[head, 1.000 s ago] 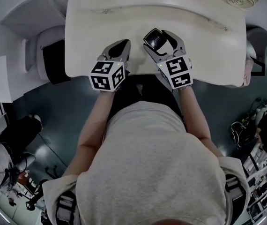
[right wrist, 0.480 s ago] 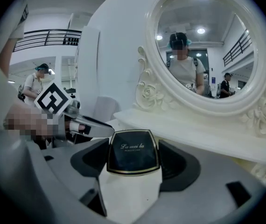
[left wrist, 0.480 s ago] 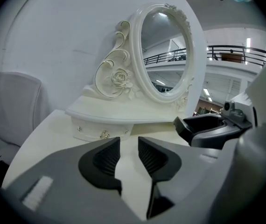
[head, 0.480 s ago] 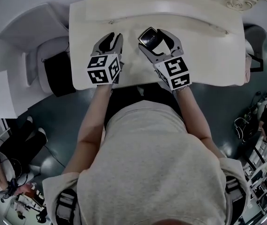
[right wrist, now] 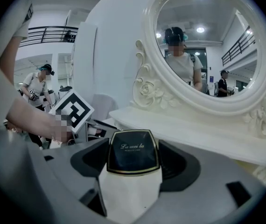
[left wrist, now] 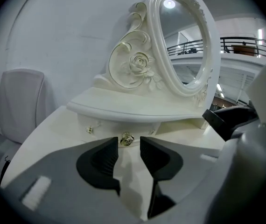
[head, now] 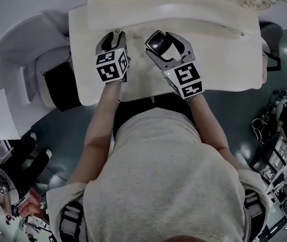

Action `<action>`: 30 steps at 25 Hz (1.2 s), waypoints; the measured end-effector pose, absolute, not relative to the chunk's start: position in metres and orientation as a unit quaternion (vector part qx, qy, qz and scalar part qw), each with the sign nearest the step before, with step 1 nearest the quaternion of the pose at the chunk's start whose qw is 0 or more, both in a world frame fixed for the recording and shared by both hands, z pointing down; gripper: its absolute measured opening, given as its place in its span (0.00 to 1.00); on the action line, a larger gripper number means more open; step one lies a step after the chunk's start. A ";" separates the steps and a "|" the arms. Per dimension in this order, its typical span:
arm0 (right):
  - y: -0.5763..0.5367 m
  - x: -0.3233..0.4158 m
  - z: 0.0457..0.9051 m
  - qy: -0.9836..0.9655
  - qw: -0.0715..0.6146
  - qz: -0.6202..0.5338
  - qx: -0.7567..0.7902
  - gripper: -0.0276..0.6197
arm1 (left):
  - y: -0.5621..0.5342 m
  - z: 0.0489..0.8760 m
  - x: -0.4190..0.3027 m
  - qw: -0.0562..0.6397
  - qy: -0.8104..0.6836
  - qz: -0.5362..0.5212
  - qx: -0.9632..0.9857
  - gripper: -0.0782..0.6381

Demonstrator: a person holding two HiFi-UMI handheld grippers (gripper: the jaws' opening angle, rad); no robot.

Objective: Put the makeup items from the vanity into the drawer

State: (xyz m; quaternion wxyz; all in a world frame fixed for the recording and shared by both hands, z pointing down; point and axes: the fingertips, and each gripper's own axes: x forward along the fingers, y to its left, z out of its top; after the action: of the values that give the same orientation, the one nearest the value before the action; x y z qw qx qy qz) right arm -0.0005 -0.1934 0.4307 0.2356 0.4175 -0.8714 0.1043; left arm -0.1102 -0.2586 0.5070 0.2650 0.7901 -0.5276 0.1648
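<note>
Forward since a second ago, the left gripper [head: 114, 34] is opening its empty jaws just short of the drawer knob [left wrist: 126, 138]; right of the knob, the right gripper [head: 162, 40] pinches a black compact [right wrist: 133, 151].

**Cream counter** [head: 224, 59] — standing on a dark grey floor [head: 73, 130], its curved front edge facing the viewer. A raised shelf [head: 173, 11] is running along the back, resting directly on the top. An oval mirror [left wrist: 184, 45] in a white frame is rising from that shelf, with a carved rose scroll [left wrist: 137, 64] flanking its left side. Beneath the shelf a small drawer front [left wrist: 107, 127] is facing forward — one gold knob [left wrist: 126, 139] is sitting near its middle, and a second knob [left wrist: 90, 130] is showing further left.
</note>
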 end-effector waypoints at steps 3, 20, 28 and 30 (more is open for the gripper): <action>-0.197 0.002 0.435 -0.867 0.244 0.111 0.421 0.54 | -0.264 0.512 -0.111 0.271 -0.526 0.169 0.788 0.29; -0.198 0.004 0.442 -0.867 0.248 0.115 0.417 0.54 | -0.259 0.518 -0.107 0.269 -0.530 0.178 0.784 0.24; -0.195 0.001 0.441 -0.873 0.250 0.112 0.403 0.54 | -0.240 0.519 -0.106 0.276 -0.531 0.173 0.782 0.24; -0.196 -0.001 0.441 -0.875 0.249 0.114 0.399 0.54 | -0.236 0.520 -0.105 0.279 -0.529 0.172 0.783 0.24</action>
State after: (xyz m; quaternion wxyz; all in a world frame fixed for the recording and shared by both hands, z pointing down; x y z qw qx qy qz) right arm -0.0010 -0.1957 0.4408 0.2486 0.3990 -0.8753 0.1135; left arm -0.1049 -0.2357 0.5198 0.2793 0.7826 -0.5290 0.1721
